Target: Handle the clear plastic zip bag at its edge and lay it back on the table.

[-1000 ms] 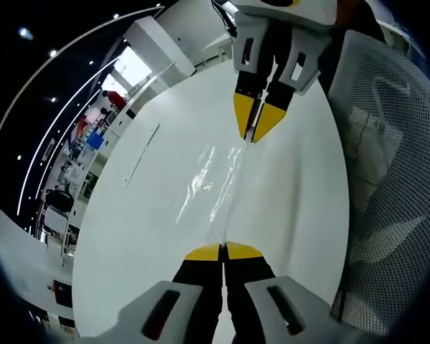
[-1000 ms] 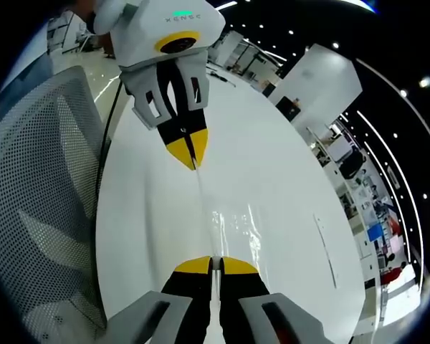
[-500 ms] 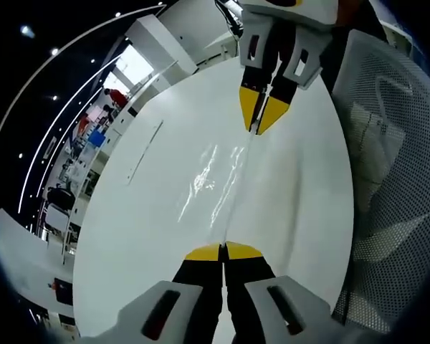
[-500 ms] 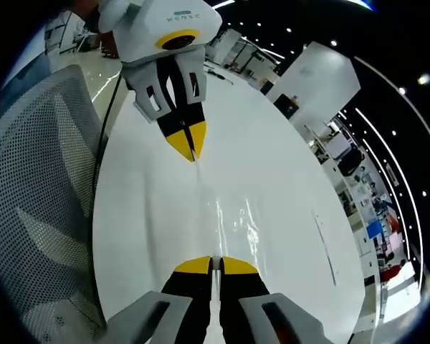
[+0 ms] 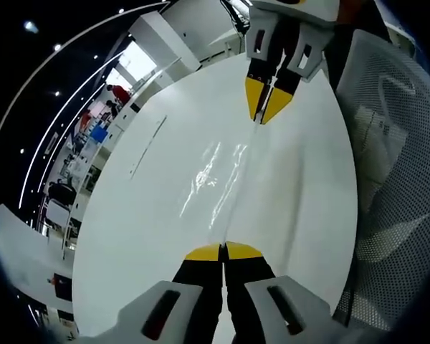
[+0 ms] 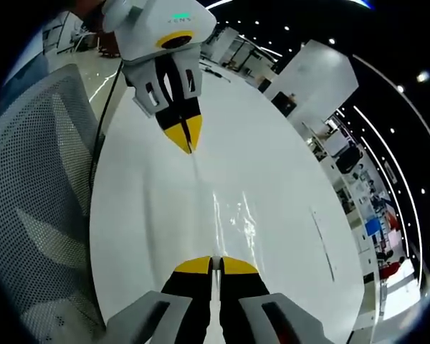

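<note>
My left gripper (image 5: 223, 251) and my right gripper (image 6: 212, 264) both have yellow pointed tips, black jaws with small slots, and smooth white bodies behind them.

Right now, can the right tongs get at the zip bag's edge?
Looks like yes, they already have it: the right tongs are shut on the zip bag edge, the left tongs pinch the opposite end, and the bag is stretched between them over the table.

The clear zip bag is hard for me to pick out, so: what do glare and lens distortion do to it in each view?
Left gripper view: the bag reads mainly as bright streaks on the white table; fisheye bends the table's edge. Right gripper view: similar glints mark the bag, and the mesh chair curves.
</note>
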Demonstrator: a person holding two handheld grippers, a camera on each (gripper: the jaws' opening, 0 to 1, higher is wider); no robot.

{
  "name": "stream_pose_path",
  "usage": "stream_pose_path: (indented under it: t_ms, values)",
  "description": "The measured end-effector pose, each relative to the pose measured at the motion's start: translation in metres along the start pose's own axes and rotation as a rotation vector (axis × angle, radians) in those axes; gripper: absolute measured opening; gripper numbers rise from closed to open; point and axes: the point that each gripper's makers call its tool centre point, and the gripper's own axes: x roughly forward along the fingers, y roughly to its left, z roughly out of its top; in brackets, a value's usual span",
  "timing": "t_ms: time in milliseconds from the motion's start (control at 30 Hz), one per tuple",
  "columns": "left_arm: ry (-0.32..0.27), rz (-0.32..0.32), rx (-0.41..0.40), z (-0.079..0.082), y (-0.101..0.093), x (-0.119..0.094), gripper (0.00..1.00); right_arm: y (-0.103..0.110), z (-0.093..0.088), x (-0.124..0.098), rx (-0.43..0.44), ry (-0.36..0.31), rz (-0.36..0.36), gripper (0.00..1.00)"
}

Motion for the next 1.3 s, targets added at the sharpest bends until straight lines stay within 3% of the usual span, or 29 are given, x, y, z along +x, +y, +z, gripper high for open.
stream_pose_path:
  t_ms: [700, 733, 800, 1067, 1300]
  values:
    - [0.013, 0.011, 0.002, -0.003, 0.003, 0.001, 0.0, -0.008, -0.001, -0.002, -0.022, -0.002, -0.008, 0.01]
    - [0.015, 0.012, 0.002, -0.004, 0.003, 0.0, 0.0, -0.009, 0.003, -0.005, -0.007, -0.019, -0.008, 0.03]
    - [0.017, 0.013, 0.005, -0.005, 0.003, -0.001, 0.0, -0.014, 0.019, -0.012, 0.116, -0.115, -0.003, 0.11]
    - [0.012, 0.013, 0.035, -0.003, -0.001, -0.002, 0.0, -0.032, 0.041, -0.012, 0.144, -0.155, -0.011, 0.16]
    - [0.004, 0.013, 0.045, 0.002, -0.002, -0.004, 0.0, -0.017, 0.059, 0.009, 0.081, -0.151, 0.045, 0.15]
